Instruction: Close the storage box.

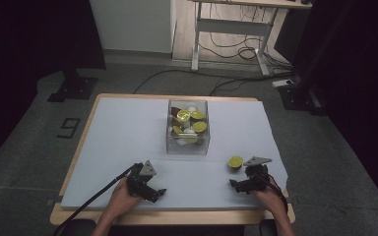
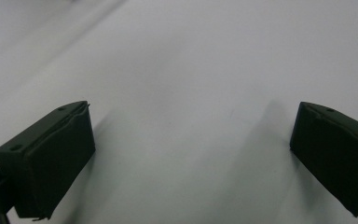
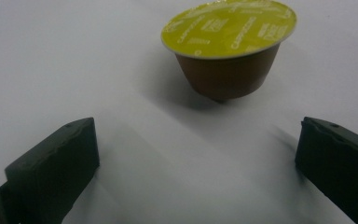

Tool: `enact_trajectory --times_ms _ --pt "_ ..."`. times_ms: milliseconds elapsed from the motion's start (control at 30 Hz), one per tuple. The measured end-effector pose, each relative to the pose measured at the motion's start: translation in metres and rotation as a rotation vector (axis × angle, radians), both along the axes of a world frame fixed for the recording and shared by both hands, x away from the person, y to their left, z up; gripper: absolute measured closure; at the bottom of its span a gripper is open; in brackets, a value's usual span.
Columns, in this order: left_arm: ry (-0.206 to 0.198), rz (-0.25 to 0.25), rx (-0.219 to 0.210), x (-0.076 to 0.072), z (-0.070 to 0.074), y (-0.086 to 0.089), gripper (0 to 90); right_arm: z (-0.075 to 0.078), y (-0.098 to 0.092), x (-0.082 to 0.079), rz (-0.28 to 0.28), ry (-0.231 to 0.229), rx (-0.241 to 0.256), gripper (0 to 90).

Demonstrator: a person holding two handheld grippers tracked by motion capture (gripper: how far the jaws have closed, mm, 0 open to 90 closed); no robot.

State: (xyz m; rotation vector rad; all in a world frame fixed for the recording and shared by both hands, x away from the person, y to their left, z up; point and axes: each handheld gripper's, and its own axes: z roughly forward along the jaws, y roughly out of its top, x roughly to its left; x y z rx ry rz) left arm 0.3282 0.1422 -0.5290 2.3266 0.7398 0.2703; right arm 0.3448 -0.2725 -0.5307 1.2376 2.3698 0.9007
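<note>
Both tongs, left (image 1: 161, 192) and right (image 1: 232, 183), gape empty; capsule (image 3: 228, 44) sits ahead of right.

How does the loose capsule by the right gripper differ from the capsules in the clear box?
The loose capsule stands alone on the white sheet, upright with its yellow-green lid up; the capsules in the clear box are heaped and tilted at mixed angles. It sits just ahead of the open right gripper; they sit farther back. Several share its yellow-green lid.

From overhead you look forward and down over the whole table (image 1: 128, 128). Your gripper views skim its sheet closely; the right shares the capsule (image 3: 228, 44) with the overhead.
</note>
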Motion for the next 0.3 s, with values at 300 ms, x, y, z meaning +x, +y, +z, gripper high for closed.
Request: enact_trajectory --times_ms 300 --pt "-0.001 0.0 0.001 -0.0003 -0.0001 -0.0002 0.0 -0.0065 -0.0039 -0.006 -0.001 -0.063 0.044 0.0"
